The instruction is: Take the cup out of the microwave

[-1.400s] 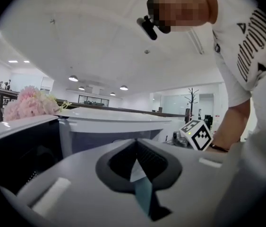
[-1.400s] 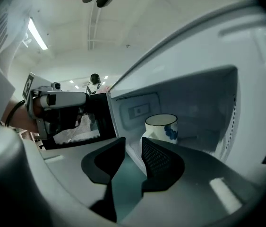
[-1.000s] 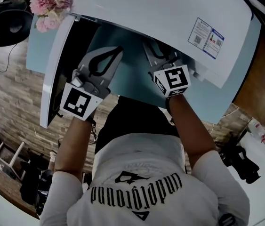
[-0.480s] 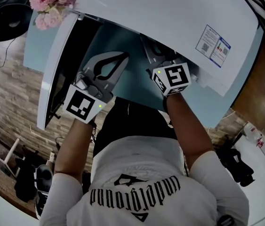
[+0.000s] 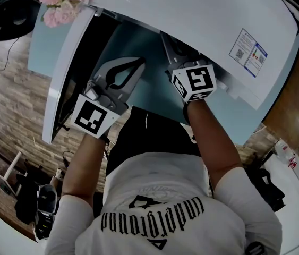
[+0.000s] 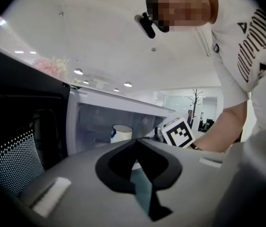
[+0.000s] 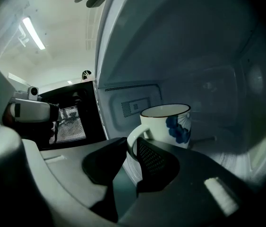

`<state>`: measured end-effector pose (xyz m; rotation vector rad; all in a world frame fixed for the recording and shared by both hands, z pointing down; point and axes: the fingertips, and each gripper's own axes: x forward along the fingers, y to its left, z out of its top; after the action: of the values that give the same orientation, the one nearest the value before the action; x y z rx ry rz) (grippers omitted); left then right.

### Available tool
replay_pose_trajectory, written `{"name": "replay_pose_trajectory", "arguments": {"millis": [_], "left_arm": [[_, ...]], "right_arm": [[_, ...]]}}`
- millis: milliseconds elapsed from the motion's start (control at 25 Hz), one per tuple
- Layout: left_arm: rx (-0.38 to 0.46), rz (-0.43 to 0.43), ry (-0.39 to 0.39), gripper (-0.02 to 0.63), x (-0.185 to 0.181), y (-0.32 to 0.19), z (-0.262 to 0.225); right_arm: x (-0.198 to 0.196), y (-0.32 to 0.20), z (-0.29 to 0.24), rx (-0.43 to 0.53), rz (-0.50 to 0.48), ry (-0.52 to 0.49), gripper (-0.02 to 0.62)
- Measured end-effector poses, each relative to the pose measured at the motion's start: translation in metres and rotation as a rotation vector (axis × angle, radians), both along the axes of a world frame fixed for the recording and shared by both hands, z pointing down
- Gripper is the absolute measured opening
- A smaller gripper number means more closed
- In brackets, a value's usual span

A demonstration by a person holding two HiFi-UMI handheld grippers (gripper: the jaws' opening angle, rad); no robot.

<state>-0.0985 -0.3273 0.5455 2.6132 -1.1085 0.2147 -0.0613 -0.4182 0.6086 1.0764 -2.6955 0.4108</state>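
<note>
Right tool edged inward, gripping cup handle

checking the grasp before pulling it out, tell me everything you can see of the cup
The cup is a white, ceramic-looking mug with a thin dark rim line, a blue flower print and a loop handle. It stands upright inside the microwave, handle toward the open front. The right gripper has its jaws closed on the handle, one each side.
</note>
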Motion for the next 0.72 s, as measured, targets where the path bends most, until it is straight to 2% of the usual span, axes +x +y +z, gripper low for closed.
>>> {"name": "replay_pose_trajectory", "arguments": {"millis": [240, 720], "left_arm": [[0.003, -0.012, 0.004, 0.051, -0.004, 0.001, -0.001], [0.008, -0.009, 0.002, 0.051, -0.007, 0.012, -0.007]], "right_arm": [[-0.002, -0.002, -0.004, 0.034, -0.030, 0.017, 0.058], [-0.003, 0.014, -0.017, 0.042, -0.049, -0.044, 0.052]]}}
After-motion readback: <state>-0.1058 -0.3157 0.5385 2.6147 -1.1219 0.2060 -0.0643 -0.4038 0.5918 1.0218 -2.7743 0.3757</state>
